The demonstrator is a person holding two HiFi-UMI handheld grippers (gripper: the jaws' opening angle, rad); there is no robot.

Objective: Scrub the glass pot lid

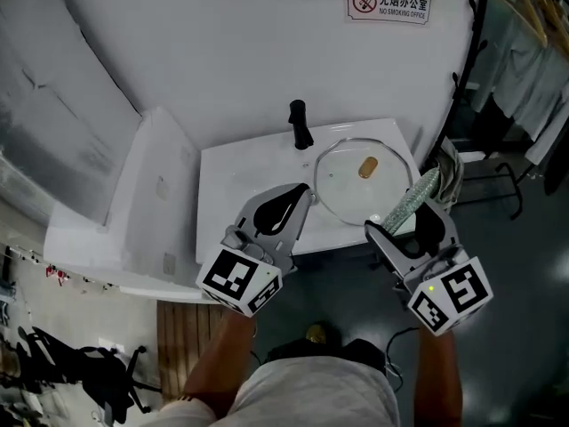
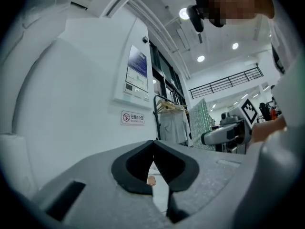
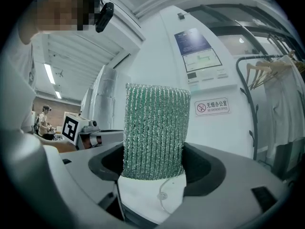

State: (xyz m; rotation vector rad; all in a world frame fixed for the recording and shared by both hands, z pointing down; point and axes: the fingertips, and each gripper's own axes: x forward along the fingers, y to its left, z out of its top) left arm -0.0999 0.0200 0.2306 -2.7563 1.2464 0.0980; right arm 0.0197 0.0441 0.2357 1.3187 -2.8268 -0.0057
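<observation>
White wall (image 1: 222, 52) with no-smoking sign (image 1: 388, 4) rising behind white sink (image 1: 222, 172). Left claw (image 1: 300, 196) hovering over sink, jaws pressing together, gripping nothing. Right claw (image 1: 404, 221) clamping green scrub pad (image 1: 411, 198), pad sticking out past jaws. Glass pot lid (image 1: 342, 194) lying flat in sink just ahead of both claws, knob (image 1: 367, 166) facing up. Black faucet (image 1: 300, 124) standing just behind lid.

free: bare sink (image 1: 227, 169) floor at lid's (image 1: 342, 185) 9 o'clock | blocked: black faucet (image 1: 300, 124) at 10, wall (image 1: 231, 52) behind at 12, green scrubber (image 1: 411, 198) in right gripper's (image 1: 397, 225) claw over 4 | clothes rack (image 1: 524, 96) at 2, well apart
</observation>
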